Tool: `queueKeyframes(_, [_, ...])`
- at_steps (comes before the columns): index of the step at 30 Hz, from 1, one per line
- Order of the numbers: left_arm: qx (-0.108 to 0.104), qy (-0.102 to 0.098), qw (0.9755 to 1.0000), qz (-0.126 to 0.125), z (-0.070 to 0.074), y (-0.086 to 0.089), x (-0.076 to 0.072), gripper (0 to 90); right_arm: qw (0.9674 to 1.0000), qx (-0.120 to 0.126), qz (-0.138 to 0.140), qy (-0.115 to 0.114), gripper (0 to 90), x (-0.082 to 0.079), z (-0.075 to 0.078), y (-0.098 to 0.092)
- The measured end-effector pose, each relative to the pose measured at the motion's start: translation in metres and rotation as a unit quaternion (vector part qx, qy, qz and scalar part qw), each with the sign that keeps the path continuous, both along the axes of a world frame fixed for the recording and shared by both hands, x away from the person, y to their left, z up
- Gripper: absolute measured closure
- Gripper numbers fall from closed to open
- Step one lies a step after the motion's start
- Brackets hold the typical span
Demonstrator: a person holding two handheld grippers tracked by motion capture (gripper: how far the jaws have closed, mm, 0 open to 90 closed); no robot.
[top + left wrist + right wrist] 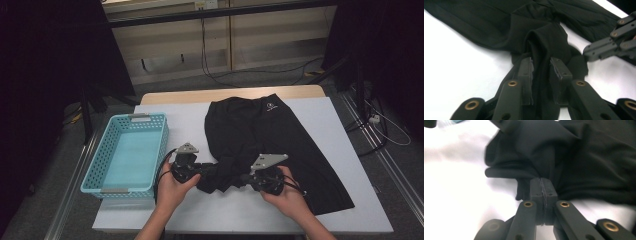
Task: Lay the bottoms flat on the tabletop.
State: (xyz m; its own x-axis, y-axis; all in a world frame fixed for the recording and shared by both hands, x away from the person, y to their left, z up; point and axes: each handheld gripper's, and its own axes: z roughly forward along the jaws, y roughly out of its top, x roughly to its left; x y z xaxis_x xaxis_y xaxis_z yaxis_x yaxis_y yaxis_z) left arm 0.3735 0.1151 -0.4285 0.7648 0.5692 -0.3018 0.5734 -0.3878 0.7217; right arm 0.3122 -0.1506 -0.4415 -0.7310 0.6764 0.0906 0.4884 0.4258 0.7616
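The left gripper has a bunched fold of the black fabric garment between its 2 pads, which press on it. The right gripper is clamped together on the garment's near edge. Farther left on the white table stands a light blue perforated plastic basket.

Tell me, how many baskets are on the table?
1. The turquoise basket sits at the table's left edge, left of the black garment and beside the left gripper. Nothing suggests another is hidden.
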Motion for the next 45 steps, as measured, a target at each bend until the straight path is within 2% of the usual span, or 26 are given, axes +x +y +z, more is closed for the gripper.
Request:
queueKeyframes(6, [0.001, 0.009, 0.9999, -0.005, -0.003, -0.004, 0.001, 76.2, 0.9998, -0.005, -0.018, 0.004, 90.0, -0.005, -0.001, -0.025])
queueKeyframes(8, [-0.006, 0.010, 0.9999, 0.004, -0.001, -0.003, 0.003, 69.3, 0.9997, -0.004, -0.024, 0.002, 89.9, -0.007, 0.001, -0.031])
queueKeyframes(12, [-0.020, 0.008, 0.9994, 0.028, 0.001, 0.001, 0.006, 48.6, 0.9994, 0.005, -0.033, 0.000, 89.9, -0.008, 0.001, -0.036])
queueKeyframes(16, [-0.020, 0.002, 0.9991, 0.037, 0.000, -0.001, 0.009, 40.1, 0.9996, 0.005, -0.029, 0.001, 89.8, -0.008, -0.002, -0.031])
queueKeyframes(18, [-0.017, 0.003, 0.9992, 0.036, -0.001, -0.003, 0.012, 41.4, 0.9996, 0.006, -0.027, 0.001, 89.7, -0.007, -0.002, -0.029])
queueKeyframes(20, [-0.007, 0.001, 0.9994, 0.035, -0.004, -0.006, 0.016, 47.9, 0.9996, 0.008, -0.027, 0.001, 89.7, -0.007, -0.002, -0.028])
queueKeyframes(21, [-0.004, -0.001, 0.9991, 0.041, -0.006, -0.007, 0.019, 48.4, 0.9996, 0.009, -0.027, 0.002, 89.7, -0.007, -0.002, -0.028])
queueKeyframes(23, [0.008, -0.003, 0.9987, 0.049, -0.009, -0.008, 0.024, 47.3, 0.9996, 0.007, -0.026, 0.002, 89.7, -0.008, -0.002, -0.027])
queueKeyframes(25, [0.022, -0.013, 0.9978, 0.061, -0.013, -0.009, 0.028, 46.3, 0.9997, 0.003, -0.023, 0.001, 89.8, -0.009, -0.003, -0.027])
queueKeyframes(30, [0.033, -0.021, 0.9964, 0.075, -0.021, -0.013, 0.040, 43.0, 0.9997, 0.005, -0.025, 0.002, 89.8, -0.010, -0.003, -0.029])
queueKeyframes(32, [0.043, -0.026, 0.9950, 0.086, -0.022, -0.015, 0.045, 41.8, 0.9997, 0.008, -0.024, 0.003, 89.7, -0.011, -0.003, -0.030])
queueKeyframes(34, [0.044, -0.019, 0.9938, 0.100, -0.025, -0.017, 0.050, 42.0, 0.9997, 0.007, -0.022, 0.002, 89.7, -0.010, -0.003, -0.029])
queueKeyframes(36, [0.057, -0.019, 0.9928, 0.104, -0.027, -0.017, 0.055, 43.7, 0.9998, 0.007, -0.019, 0.003, 89.7, -0.009, -0.003, -0.028])
queueKeyframes(37, [0.047, -0.010, 0.9930, 0.108, -0.030, -0.019, 0.057, 44.6, 0.9998, 0.008, -0.018, 0.004, 89.7, -0.009, -0.003, -0.027])
queueKeyframes(38, [0.046, -0.012, 0.9925, 0.113, -0.030, -0.019, 0.058, 45.1, 0.9998, 0.008, -0.016, 0.003, 89.7, -0.008, -0.003, -0.026])
queueKeyframes(39, [0.049, -0.011, 0.9926, 0.111, -0.030, -0.020, 0.060, 48.3, 0.9999, 0.008, -0.015, 0.003, 89.7, -0.008, -0.003, -0.025])
queueKeyframes(42, [0.039, 0.002, 0.9934, 0.108, -0.030, -0.021, 0.062, 54.2, 0.9999, 0.006, -0.010, 0.004, 89.6, -0.006, -0.003, -0.022])
queueKeyframes(43, [0.048, -0.001, 0.9933, 0.105, -0.029, -0.022, 0.062, 56.4, 0.9999, 0.006, -0.010, 0.004, 89.6, -0.006, -0.004, -0.021])
queueKeyframes(45, [0.047, 0.005, 0.9931, 0.107, -0.028, -0.024, 0.063, 61.9, 0.9999, 0.006, -0.009, 0.005, 89.6, -0.004, -0.004, -0.020])
